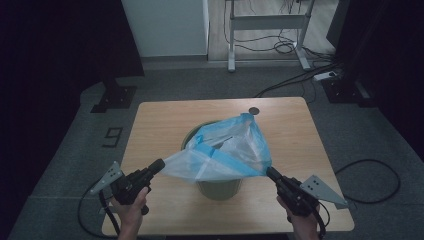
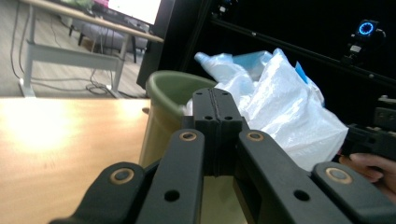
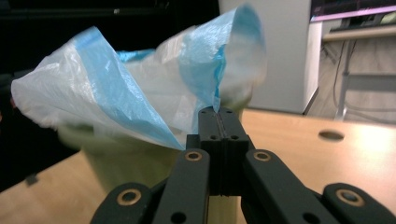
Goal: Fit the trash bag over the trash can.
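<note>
High view showed both grippers, left (image 1: 159, 165) and right (image 1: 270, 173), clamped on the bag (image 1: 225, 152), stretching its mouth above the bin (image 1: 218, 188) near the table's (image 1: 150, 125) front edge; next, lower it over the rim.

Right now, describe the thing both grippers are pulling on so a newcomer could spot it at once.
On the wooden table stands an olive-green bin. Stretched over its mouth is the plastic bag, pinched at opposite edges. It is the translucent white-and-blue film, the one soft, crinkled thing there.

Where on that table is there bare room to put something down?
Bare wood lies left of the green bin and beyond it toward the round hole, also along the right edge. The near middle is crowded: bin, stretched plastic bag, both grippers.
</note>
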